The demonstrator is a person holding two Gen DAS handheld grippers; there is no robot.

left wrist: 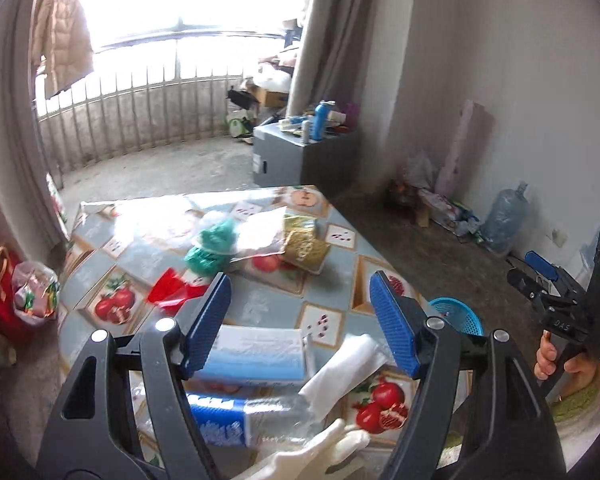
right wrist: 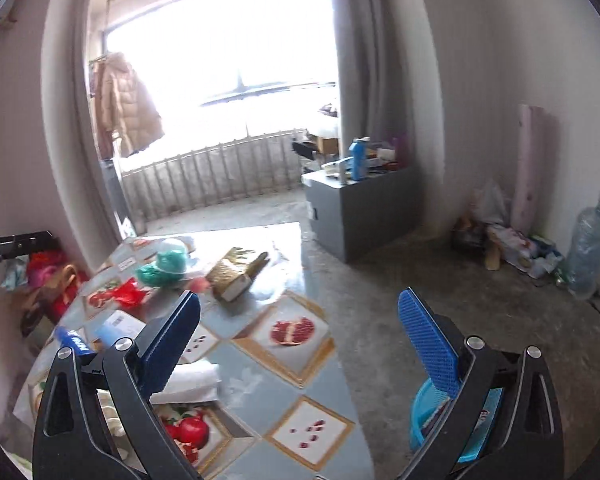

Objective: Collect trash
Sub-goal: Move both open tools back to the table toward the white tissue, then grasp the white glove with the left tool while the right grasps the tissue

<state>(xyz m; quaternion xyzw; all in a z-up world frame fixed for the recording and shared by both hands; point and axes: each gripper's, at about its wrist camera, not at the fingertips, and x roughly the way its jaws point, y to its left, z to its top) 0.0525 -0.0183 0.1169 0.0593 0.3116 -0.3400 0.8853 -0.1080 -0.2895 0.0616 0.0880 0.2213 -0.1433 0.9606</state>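
I see the table [left wrist: 260, 304] strewn with trash; the blue basket [left wrist: 458, 314] waits off its right edge for drop-offs. My left gripper [left wrist: 300, 320] and right gripper [right wrist: 300, 344] both gape empty above the near white wrapper [left wrist: 344, 368].

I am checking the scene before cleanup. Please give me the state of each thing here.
left gripper: open, nothing between fingers
right gripper: open, empty
gold box: lying on its side on table
white roll: lying flat on table
blue basket: beside table, below its edge
red wrapper: crumpled on table
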